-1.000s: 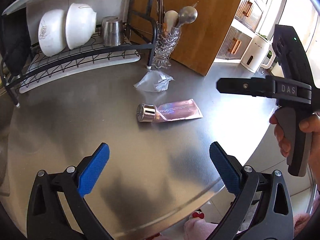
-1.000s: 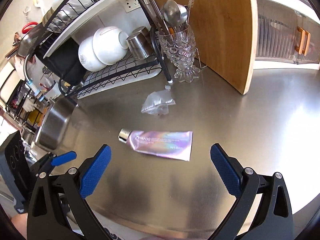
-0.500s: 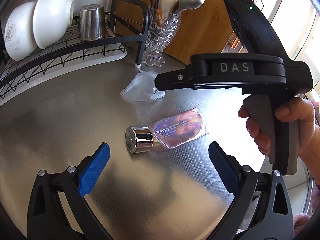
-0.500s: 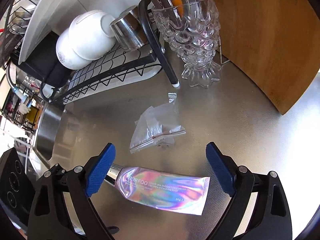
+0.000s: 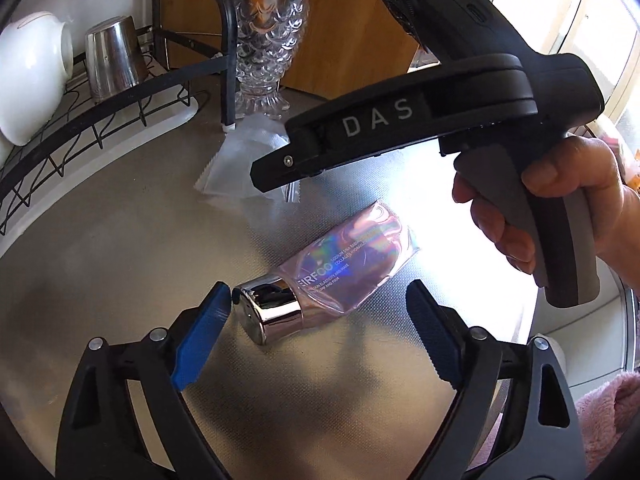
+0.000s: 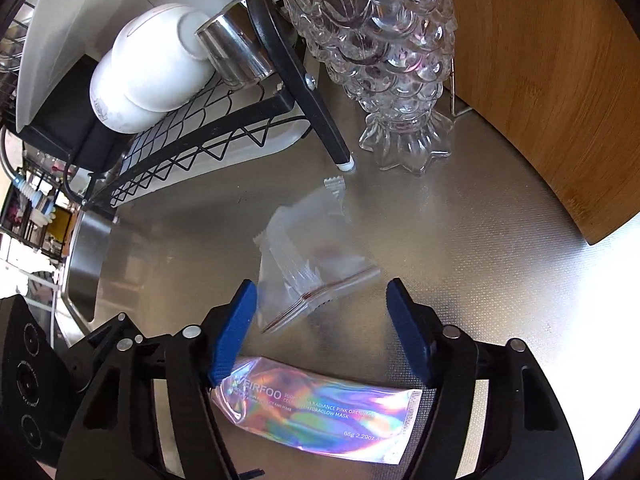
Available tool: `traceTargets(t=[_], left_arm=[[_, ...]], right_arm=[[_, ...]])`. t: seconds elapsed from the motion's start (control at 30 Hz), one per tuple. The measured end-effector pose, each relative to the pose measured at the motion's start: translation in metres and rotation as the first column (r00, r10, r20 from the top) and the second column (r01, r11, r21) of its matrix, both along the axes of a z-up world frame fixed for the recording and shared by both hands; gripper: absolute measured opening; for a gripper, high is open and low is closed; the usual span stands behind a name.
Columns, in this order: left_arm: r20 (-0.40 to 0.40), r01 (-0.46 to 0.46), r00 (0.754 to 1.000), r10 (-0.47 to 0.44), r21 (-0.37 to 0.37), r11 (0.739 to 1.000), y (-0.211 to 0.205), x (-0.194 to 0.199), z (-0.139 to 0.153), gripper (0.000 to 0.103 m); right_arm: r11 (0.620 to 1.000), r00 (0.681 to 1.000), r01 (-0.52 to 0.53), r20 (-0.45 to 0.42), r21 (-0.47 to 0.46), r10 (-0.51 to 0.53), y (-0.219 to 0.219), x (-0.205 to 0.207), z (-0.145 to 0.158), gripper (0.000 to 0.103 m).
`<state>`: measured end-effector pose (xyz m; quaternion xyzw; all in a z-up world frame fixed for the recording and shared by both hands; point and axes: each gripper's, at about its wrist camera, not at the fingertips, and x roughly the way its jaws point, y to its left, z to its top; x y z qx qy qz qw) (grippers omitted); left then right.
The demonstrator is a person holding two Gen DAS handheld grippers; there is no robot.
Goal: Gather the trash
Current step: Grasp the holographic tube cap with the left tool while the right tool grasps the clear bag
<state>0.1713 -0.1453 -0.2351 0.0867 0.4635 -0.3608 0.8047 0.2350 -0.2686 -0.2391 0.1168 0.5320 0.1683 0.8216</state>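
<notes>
Both my tongs have dropped in close, still wide open and empty: left tongs point(image 5: 320, 320) straddle the tube point(image 5: 332, 276), right tongs point(image 6: 320, 320) frame the bag point(image 6: 308, 256).

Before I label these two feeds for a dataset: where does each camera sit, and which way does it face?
Left wrist: rides the left gripper, looking along its open blue fingers down at the holographic tube on the steel counter; the right gripper's body and the right hand cross its view.
Right wrist: rides the right gripper, facing the clear plastic bag between its open fingers, dish rack beyond.
Shared: tube, bag, fish-scale glass holder.
</notes>
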Motion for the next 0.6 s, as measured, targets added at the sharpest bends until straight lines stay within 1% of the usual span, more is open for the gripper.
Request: traceTargets(t=[0.03, 0.07, 0.1, 0.13, 0.17, 0.23, 0.3, 0.37, 0.43, 0.5, 0.6], left_arm=[[-0.007, -0.001, 1.0, 0.001, -0.003, 1.0, 0.001, 0.002, -0.002, 0.075], [-0.016, 0.001, 1.0, -0.001, -0.005, 1.0, 0.001, 0.004, -0.004, 0.066], [-0.022, 0.004, 1.0, -0.004, 0.001, 1.0, 0.001, 0.005, -0.005, 0.061], [-0.023, 0.006, 1.0, -0.006, 0.007, 1.0, 0.001, 0.005, -0.006, 0.057], [-0.022, 0.007, 1.0, -0.007, 0.01, 1.0, 0.001, 0.005, -0.007, 0.05], [-0.026, 0.008, 1.0, -0.008, 0.009, 1.0, 0.002, 0.005, -0.006, 0.048], [-0.027, 0.014, 1.0, -0.014, 0.009, 1.0, 0.003, 0.004, -0.006, 0.046], [-0.023, 0.022, 1.0, -0.021, 0.015, 1.0, 0.005, 0.001, -0.005, 0.041], [-0.019, 0.024, 1.0, -0.023, 0.024, 0.999, 0.007, -0.004, -0.005, 0.04], [-0.02, 0.02, 1.0, -0.02, 0.031, 0.999, 0.01, -0.01, -0.005, 0.04], [-0.015, 0.005, 1.0, -0.005, 0.04, 0.999, 0.017, -0.02, -0.005, 0.039]], right_arm=[[1.0, 1.0, -0.005, -0.002, -0.002, 0.005, 0.001, 0.001, -0.001, 0.055], [1.0, 1.0, -0.009, -0.005, -0.005, 0.009, 0.002, 0.001, -0.002, 0.045], [1.0, 1.0, -0.015, -0.008, -0.006, 0.015, 0.003, 0.001, -0.002, 0.033], [1.0, 1.0, -0.02, -0.009, -0.012, 0.02, 0.003, 0.001, -0.002, 0.029], [1.0, 1.0, -0.023, -0.006, -0.019, 0.023, 0.004, 0.0, -0.002, 0.027], [0.999, 0.999, -0.032, 0.003, -0.027, 0.032, 0.006, -0.002, 0.0, 0.019], [0.998, 0.999, -0.042, 0.016, -0.04, 0.042, 0.007, -0.005, 0.002, 0.016], [0.997, 0.998, -0.053, 0.031, -0.049, 0.054, 0.008, -0.01, 0.004, 0.015], [0.997, 0.997, -0.057, 0.053, -0.06, 0.061, 0.009, -0.016, 0.008, 0.014], [0.997, 0.996, -0.058, 0.063, -0.057, 0.062, 0.007, -0.024, 0.012, 0.012], [0.997, 0.995, -0.058, 0.076, -0.045, 0.061, 0.003, -0.036, 0.015, 0.012]])
